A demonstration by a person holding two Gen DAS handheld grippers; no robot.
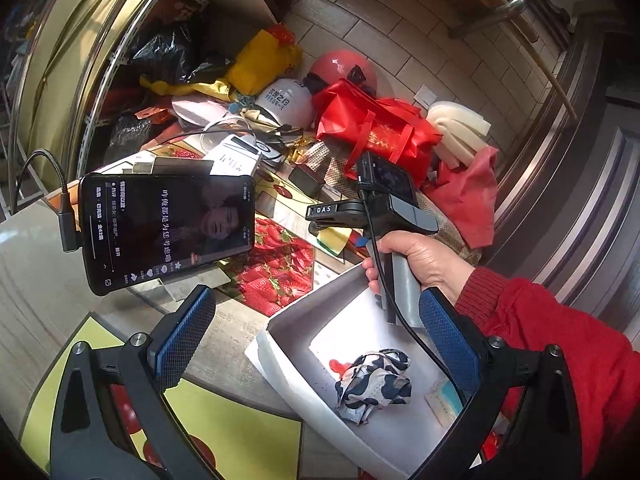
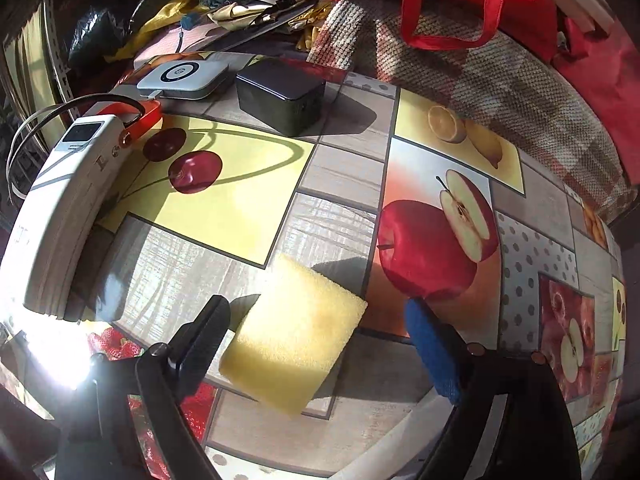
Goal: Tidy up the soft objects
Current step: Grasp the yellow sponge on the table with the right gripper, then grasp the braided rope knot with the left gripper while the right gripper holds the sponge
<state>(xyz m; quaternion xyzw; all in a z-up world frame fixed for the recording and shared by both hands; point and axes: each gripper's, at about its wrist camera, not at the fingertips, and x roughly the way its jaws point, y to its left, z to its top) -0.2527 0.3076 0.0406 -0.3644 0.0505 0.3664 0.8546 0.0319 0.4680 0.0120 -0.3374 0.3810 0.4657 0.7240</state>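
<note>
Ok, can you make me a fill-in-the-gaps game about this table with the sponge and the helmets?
The sponge between the right tongs is ___.
The crumpled cloth in the white bin is black and ___.
The helmet behind the white helmet is ___.
Beside the sponge, the tablecloth shows a red ___.
Missing words: yellow, white, red, apple.

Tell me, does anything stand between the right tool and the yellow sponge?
Nothing visible does. The yellow sponge lies on the fruit-print tablecloth, already between the open fingers of the right tool. The black finger is at its edge, and the blue pad is apart from it.
</note>
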